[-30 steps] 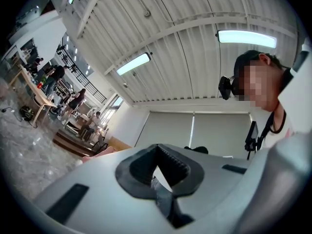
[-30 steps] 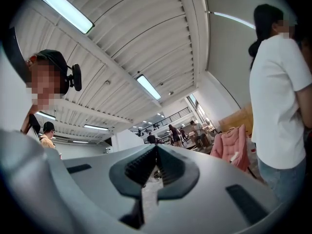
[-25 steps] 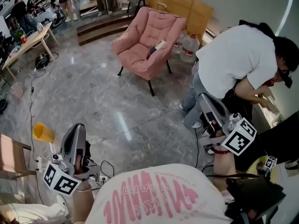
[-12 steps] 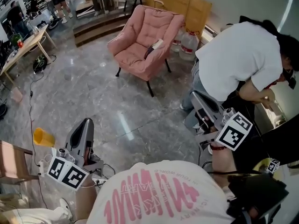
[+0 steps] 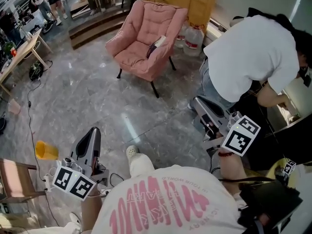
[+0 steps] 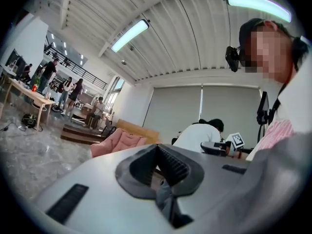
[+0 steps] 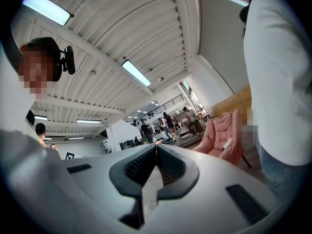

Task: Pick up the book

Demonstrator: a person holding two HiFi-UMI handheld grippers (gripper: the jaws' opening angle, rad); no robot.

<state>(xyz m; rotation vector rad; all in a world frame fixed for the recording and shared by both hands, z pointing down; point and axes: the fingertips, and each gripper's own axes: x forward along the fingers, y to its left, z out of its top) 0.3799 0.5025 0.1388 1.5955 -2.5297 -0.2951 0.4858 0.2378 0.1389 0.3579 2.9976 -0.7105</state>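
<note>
I hold the left gripper and right gripper empty, jaws together; the book lies well off on the pink armchair.

open-plan hall: polished stone floor, ribbed ceiling with strip lights, work tables, pink armchair.

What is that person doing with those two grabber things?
The person holds a tool in each hand: the left gripper and the right gripper. Both have their jaws together with nothing in them. The book they are meant to pick up lies on the pink armchair across the room, untouched. A person in a white shirt bends over at the right.
</note>
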